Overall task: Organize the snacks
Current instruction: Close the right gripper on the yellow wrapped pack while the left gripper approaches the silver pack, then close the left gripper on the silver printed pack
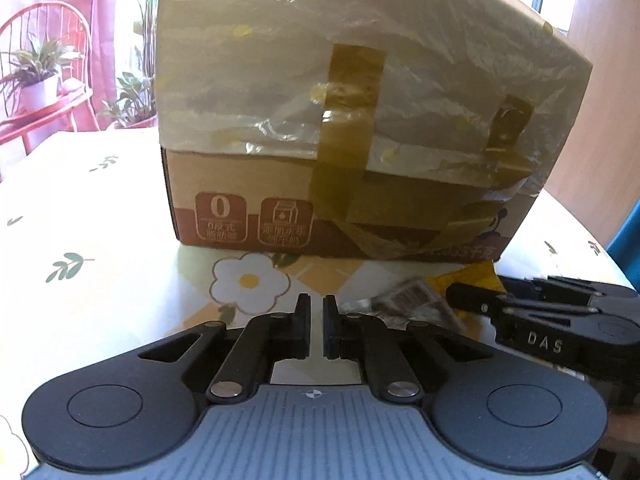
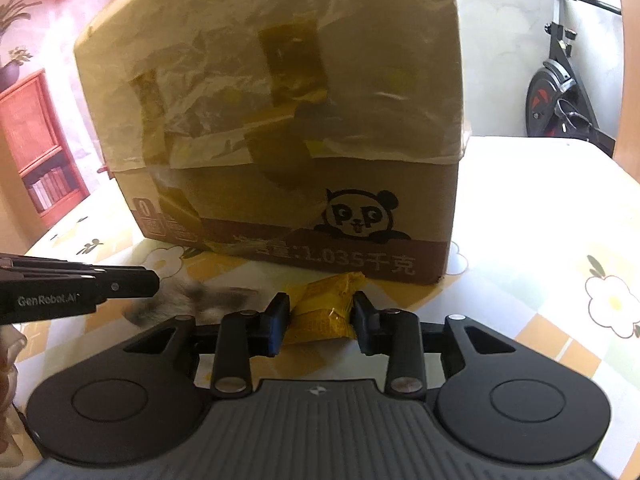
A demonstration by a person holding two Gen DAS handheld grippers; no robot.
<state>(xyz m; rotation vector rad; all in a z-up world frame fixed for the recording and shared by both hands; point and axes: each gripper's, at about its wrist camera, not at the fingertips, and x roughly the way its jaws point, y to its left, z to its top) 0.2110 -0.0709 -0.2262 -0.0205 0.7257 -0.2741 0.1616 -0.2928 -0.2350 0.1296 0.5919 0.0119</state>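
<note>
A yellow snack packet [image 2: 320,312] is lying low in the middle of the right wrist view, crinkled and glossy, its foil catching light along one edge. It is sitting on the flowered tablecloth [image 2: 540,220] just in front of the cardboard box [image 2: 280,200]. The right gripper [image 2: 320,316] is closing its two black fingers [image 2: 276,316] on it, one pad against each side of the packet, so the packet is filling the gap between them.

A second snack, a silvery packet with a dark striped print [image 1: 416,304], is showing in the lower right of the left wrist view, beside the yellow one, blurred in both pictures. The left gripper [image 1: 316,328] is standing low in the centre of that view with its fingers drawn almost together, only a thin slit between the pads and nothing in it; the silvery packet is lying just to the right of them, and whether it is touching them cannot be told.

Counting: two snack packets, one yellow and one silvery; one box, its top wrapped in cloudy plastic and strapped with brown tape, a panda printed on its lower front; two grippers. In the upper left of the left view a red chair [image 1: 44,40] is holding a potted plant [image 1: 38,76].
</note>
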